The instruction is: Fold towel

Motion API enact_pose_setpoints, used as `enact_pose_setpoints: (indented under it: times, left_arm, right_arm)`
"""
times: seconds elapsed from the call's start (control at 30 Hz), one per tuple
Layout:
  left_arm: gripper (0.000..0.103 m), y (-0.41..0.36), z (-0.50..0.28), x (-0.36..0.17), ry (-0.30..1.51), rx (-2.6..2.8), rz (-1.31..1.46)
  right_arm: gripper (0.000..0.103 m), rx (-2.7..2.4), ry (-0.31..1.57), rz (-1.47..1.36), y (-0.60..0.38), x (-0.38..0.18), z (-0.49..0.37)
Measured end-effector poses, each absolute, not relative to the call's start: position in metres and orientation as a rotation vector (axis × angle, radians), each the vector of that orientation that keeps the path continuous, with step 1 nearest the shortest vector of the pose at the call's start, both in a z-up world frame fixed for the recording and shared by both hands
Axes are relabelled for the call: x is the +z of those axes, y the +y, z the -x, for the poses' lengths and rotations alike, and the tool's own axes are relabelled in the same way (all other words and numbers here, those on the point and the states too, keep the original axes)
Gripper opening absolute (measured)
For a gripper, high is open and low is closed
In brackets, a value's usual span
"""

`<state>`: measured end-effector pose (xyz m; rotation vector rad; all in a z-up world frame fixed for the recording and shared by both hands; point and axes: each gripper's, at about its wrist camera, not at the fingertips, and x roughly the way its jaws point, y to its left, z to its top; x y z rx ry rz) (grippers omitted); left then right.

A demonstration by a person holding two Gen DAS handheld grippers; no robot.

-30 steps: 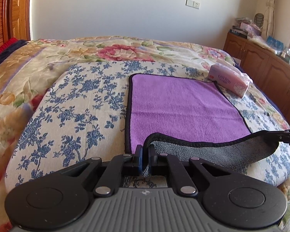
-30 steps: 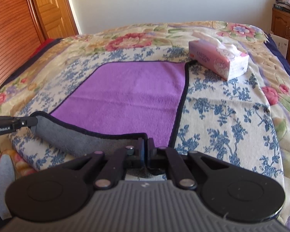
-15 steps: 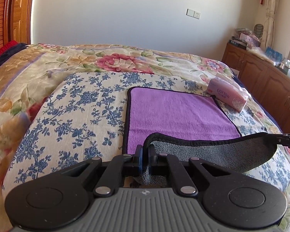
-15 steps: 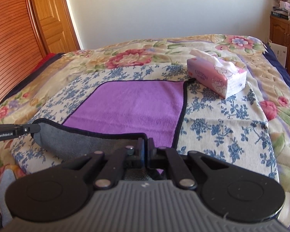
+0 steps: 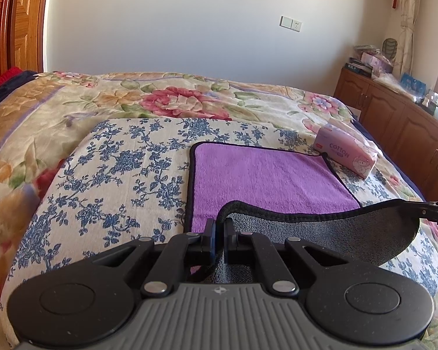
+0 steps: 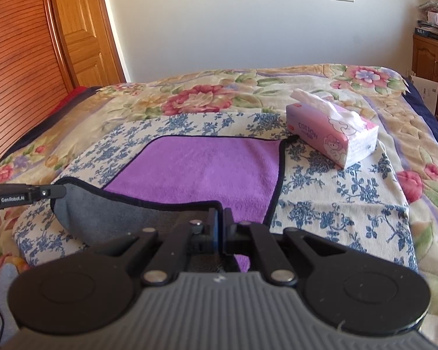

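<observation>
A purple towel (image 5: 265, 178) with a black hem and grey underside lies on the bed; it also shows in the right wrist view (image 6: 207, 169). My left gripper (image 5: 219, 233) is shut on its near left corner. My right gripper (image 6: 220, 227) is shut on its near right corner. The near edge is lifted off the bed between them, and the grey underside (image 5: 330, 239) sags toward me. Each gripper's tip shows in the other's view, the right one (image 5: 435, 208) and the left one (image 6: 29, 194).
A pink tissue pack (image 5: 346, 153) lies just past the towel's far right corner, also in the right wrist view (image 6: 333, 134). A blue-flowered cloth (image 5: 122, 169) covers the floral bedspread. Wooden cabinets (image 5: 394, 119) stand right, a wooden door (image 6: 81, 29) left.
Both grippers have risen with the towel's near edge; the cameras sit higher and more of the wall shows. The lifted grey flap has grown larger.
</observation>
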<state>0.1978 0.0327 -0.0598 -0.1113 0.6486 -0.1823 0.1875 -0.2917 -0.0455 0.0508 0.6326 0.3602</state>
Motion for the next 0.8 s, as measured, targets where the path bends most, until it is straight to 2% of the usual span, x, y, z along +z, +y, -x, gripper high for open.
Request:
enact_pose_setpoints:
  times: [0.8]
  left_arm:
    - [0.006, 0.026, -0.232, -0.066, 0.659, -0.181, 0.065]
  right_arm:
    - [0.004, 0.374, 0.605, -0.007, -0.287, -0.048, -0.212]
